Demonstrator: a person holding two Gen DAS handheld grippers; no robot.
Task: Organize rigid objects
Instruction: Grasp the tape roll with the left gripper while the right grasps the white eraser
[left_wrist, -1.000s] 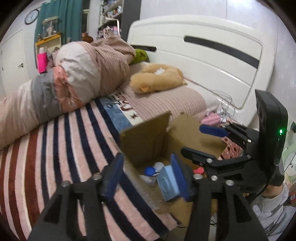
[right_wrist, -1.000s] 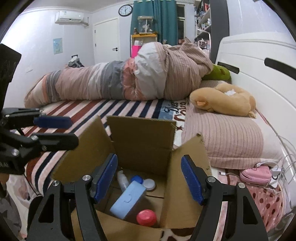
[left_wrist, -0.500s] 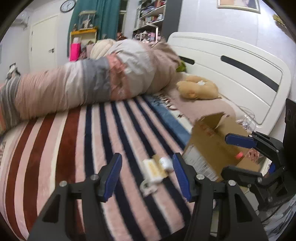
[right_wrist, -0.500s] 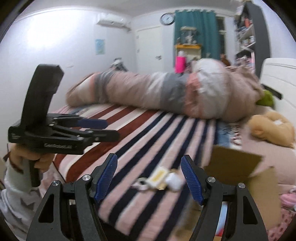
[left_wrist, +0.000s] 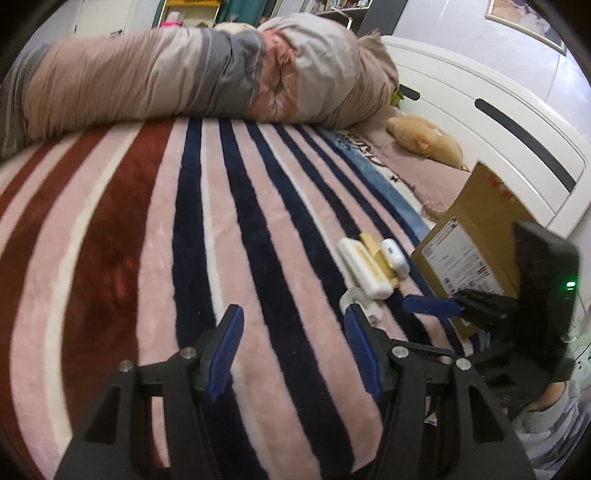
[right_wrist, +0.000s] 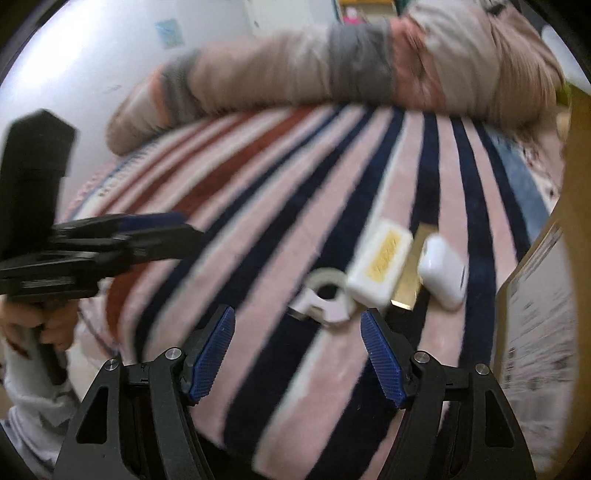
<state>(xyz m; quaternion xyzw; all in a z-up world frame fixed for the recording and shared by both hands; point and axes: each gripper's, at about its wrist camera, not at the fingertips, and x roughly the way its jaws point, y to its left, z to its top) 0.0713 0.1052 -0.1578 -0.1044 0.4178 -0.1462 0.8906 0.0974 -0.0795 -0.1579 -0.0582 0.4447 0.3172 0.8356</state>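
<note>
On the striped blanket (right_wrist: 258, 229) both hand-held grippers hang spread and empty, the right (right_wrist: 295, 350) closing, left (left_wrist: 291, 350) steady

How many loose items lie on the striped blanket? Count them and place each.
4: tape roll nearest the right gripper, white-and-yellow case, gold card beneath it, white pod nearest the cardboard box. More may be hidden.

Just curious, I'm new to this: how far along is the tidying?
Done: can't tell, as the cardboard box's inside is hidden. In hand: nothing; both grippers, left and right, are empty, the right closing. Left: tape roll, white-and-yellow case, white case on the blanket.
</note>
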